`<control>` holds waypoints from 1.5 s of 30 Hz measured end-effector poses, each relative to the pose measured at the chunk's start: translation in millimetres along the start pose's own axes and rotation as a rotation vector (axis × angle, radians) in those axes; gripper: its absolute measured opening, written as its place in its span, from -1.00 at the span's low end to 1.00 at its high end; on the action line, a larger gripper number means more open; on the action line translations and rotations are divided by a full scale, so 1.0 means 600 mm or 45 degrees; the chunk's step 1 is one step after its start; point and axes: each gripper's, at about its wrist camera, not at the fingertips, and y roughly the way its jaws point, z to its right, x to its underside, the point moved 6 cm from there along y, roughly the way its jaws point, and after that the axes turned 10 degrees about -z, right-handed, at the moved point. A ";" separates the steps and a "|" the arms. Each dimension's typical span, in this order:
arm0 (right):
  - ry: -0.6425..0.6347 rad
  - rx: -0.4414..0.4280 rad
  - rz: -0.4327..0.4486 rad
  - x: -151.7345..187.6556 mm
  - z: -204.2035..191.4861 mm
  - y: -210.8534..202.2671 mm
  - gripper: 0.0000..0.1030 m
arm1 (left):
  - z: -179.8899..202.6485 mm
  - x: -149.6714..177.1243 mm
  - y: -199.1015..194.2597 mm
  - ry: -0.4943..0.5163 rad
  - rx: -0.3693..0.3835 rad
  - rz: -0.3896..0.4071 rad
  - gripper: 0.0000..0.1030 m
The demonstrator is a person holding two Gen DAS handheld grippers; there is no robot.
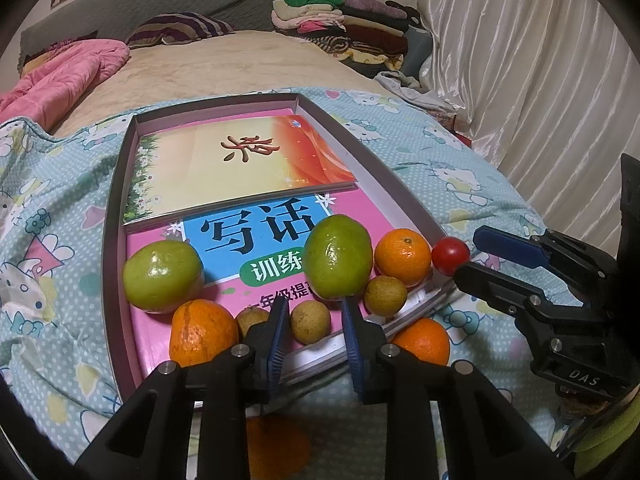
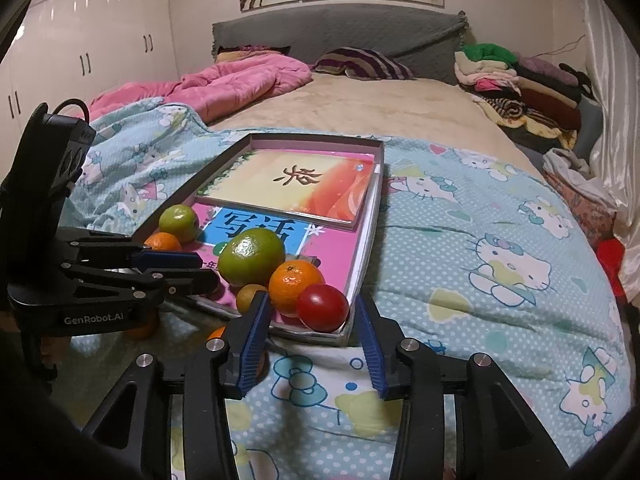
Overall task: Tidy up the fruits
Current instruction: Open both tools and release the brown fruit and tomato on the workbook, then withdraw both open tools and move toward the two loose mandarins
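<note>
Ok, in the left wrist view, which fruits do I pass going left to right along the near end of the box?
Green fruit → peeled-looking orange → small brown fruit → taller green fruit → mandarin → red tomato, at the right tongs.

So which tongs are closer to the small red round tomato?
Right. The right tongs sit just before the small red round tomato; the left tongs are farther, by the brown fruits.

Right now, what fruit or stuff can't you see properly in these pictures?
- Orange below the left gripper, left wrist view: blurred and half hidden by the gripper's arms.
- Orange in the right wrist view: mostly behind a right gripper finger.
- Pink book: its title is partly covered by the fruit.
- Tray: near edge hidden by the left gripper.
</note>
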 end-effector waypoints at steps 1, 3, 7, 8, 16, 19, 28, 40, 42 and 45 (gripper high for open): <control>0.001 0.003 0.003 0.000 0.001 -0.001 -0.09 | 0.000 -0.002 0.000 0.001 -0.001 0.000 -0.46; 0.005 0.001 0.003 0.001 0.001 -0.003 -0.08 | 0.001 -0.001 -0.001 -0.002 0.007 0.000 -0.39; 0.017 0.005 0.018 0.001 0.005 -0.010 0.09 | 0.007 -0.001 -0.008 0.000 0.009 0.005 -0.31; 0.017 0.009 0.023 0.001 0.006 -0.012 0.09 | 0.008 0.000 -0.010 0.002 0.006 0.006 -0.30; 0.035 0.026 0.044 0.003 0.014 -0.024 0.14 | 0.013 -0.002 -0.026 0.003 0.011 0.019 -0.07; 0.036 0.030 0.053 0.003 0.015 -0.028 0.14 | 0.015 -0.004 -0.036 0.003 0.014 0.030 -0.06; 0.019 0.026 0.094 0.001 0.006 -0.044 0.28 | 0.009 -0.010 -0.070 -0.015 0.004 0.074 0.22; -0.001 0.003 0.136 -0.001 -0.007 -0.064 0.36 | 0.010 -0.003 -0.113 -0.016 -0.028 0.128 0.55; -0.006 0.002 0.135 0.000 -0.009 -0.065 0.36 | 0.009 -0.002 -0.118 -0.016 -0.040 0.137 0.59; -0.010 0.004 0.145 0.000 -0.012 -0.069 0.38 | 0.008 0.002 -0.125 -0.022 -0.053 0.146 0.62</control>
